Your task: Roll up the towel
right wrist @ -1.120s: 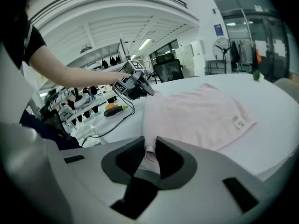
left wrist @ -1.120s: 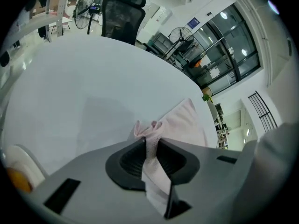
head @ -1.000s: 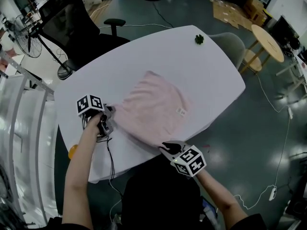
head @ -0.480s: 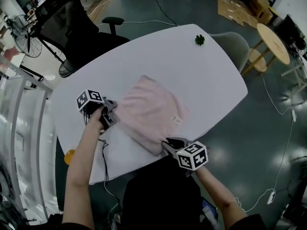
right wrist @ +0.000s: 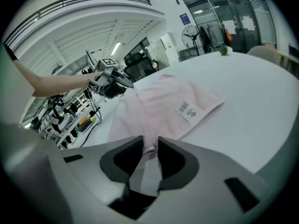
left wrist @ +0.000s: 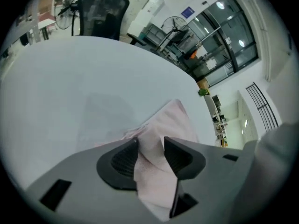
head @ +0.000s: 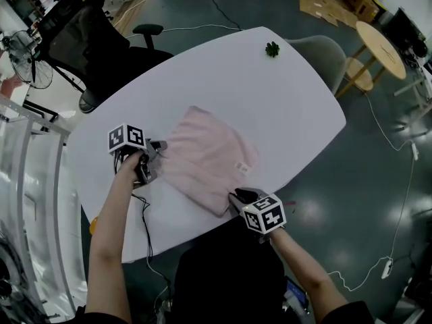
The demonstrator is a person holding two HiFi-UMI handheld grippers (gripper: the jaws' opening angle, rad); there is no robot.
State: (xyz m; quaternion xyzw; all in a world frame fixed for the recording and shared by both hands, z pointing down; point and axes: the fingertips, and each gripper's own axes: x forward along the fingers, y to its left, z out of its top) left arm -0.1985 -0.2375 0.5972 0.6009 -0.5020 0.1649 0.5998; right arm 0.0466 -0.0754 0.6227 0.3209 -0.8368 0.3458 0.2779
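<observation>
The towel (head: 206, 159) lies on the table (head: 283, 93) between both grippers. One corner sits between the left gripper's (head: 160, 151) jaws, which have just been opening, and another sits in the right gripper's (head: 236, 196). Its label (head: 241, 168) lies just ahead of the right gripper and a small plant (head: 272, 48) far beyond. A chair (head: 88, 36) stands beyond the left gripper, behind the table.

An open-plan office or lab is indicated: a white rounded desk (head: 297, 100) is set on a glossy grey floor (head: 378, 181), with a black mesh office chair (head: 75, 34) at eleven o'clock, a round wooden side table (head: 378, 47) at two o'clock, and glass partition walls (left wrist: 233, 36) beyond.
</observation>
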